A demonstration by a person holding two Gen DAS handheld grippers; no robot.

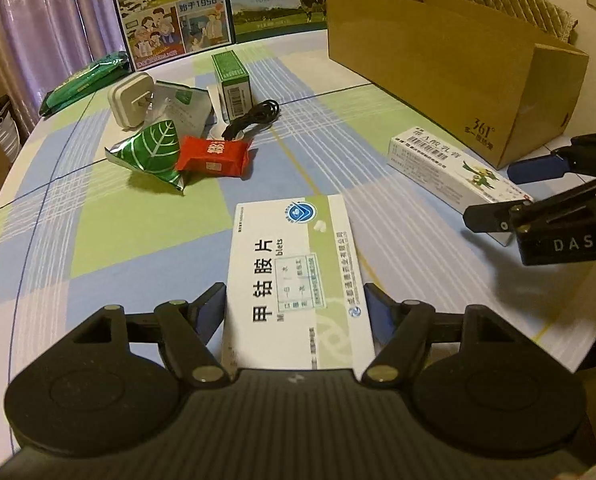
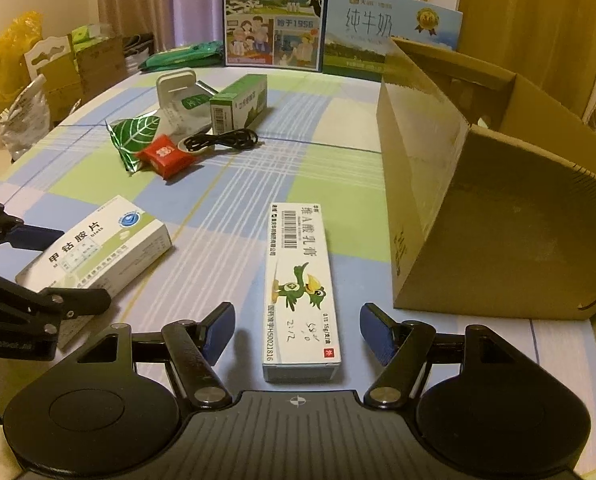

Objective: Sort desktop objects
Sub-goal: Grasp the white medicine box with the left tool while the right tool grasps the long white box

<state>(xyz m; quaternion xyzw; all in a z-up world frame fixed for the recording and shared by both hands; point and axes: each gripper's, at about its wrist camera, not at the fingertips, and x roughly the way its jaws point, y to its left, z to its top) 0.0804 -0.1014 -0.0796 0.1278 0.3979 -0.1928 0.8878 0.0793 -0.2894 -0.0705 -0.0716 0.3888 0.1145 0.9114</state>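
Because each of the 2 medicine boxes lies lengthwise between a tool's fingers, both look lined up for a side grasp: the left gripper (image 1: 296, 308) has closed against the tablet box (image 1: 294, 276), while the right gripper (image 2: 296, 332) stands spread around the ointment box (image 2: 300, 292), untouched, near the cardboard box (image 2: 498, 216).

Counts, taken outward from the carton (image 2: 498, 216) on the table.

- Cartons: one, open-topped.
- Milk boxes: two (image 2: 274, 12) (image 2: 390, 36), behind the carton.
- Medicine boxes: three, namely the ointment box (image 2: 300, 292) just left of the carton, the tablet box (image 2: 98, 252) further left, and the green box (image 2: 238, 106) beyond.
- Snack packets: two, one leaf-print (image 2: 132, 136) and one red (image 2: 164, 156).
- Cables: one (image 2: 222, 142).
- Chargers: one (image 2: 176, 88).
- Wipes packs: one (image 2: 186, 54).
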